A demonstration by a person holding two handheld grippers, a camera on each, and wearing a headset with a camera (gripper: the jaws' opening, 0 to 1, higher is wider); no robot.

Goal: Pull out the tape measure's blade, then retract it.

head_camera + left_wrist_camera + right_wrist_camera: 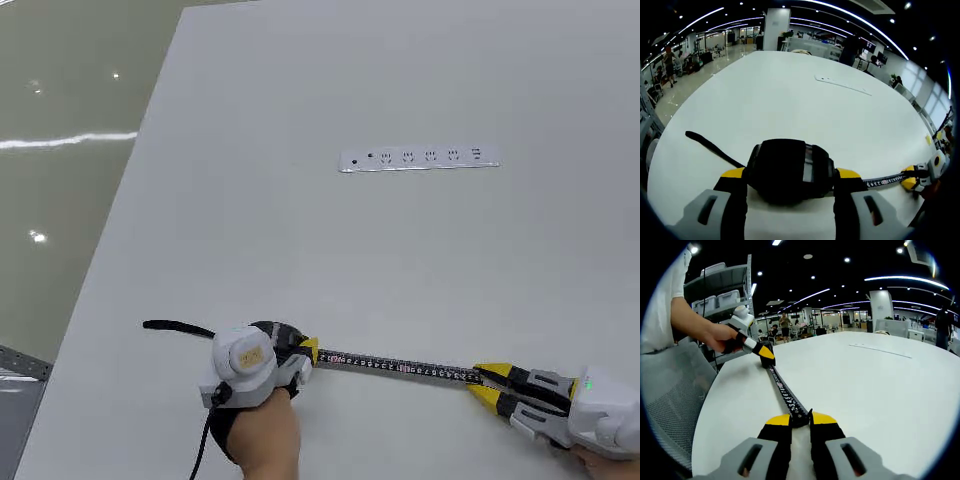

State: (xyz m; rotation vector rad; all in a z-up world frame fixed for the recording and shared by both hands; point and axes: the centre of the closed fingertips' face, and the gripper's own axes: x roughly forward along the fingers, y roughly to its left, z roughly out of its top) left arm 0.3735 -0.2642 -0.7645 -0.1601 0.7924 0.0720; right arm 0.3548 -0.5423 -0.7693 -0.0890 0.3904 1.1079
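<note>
The black tape measure case [790, 169] sits on the white table, and my left gripper [791, 175] is shut on it; in the head view the case [283, 342] lies near the table's front edge. Its wrist strap [178, 327] trails off to the left. The blade [398, 367] is drawn out to the right, flat just above the table. My right gripper [800, 421] is shut on the blade's end [801, 415], with the blade [784, 392] running away toward the left gripper [761, 352]. In the head view the right gripper [490, 385] is at the lower right.
A white power strip [419, 158] lies flat on the table farther back, right of centre. The table's left edge [110, 220] drops to a shiny floor. A person's hand [262, 440] holds the left gripper. Shelves and people stand in the room beyond.
</note>
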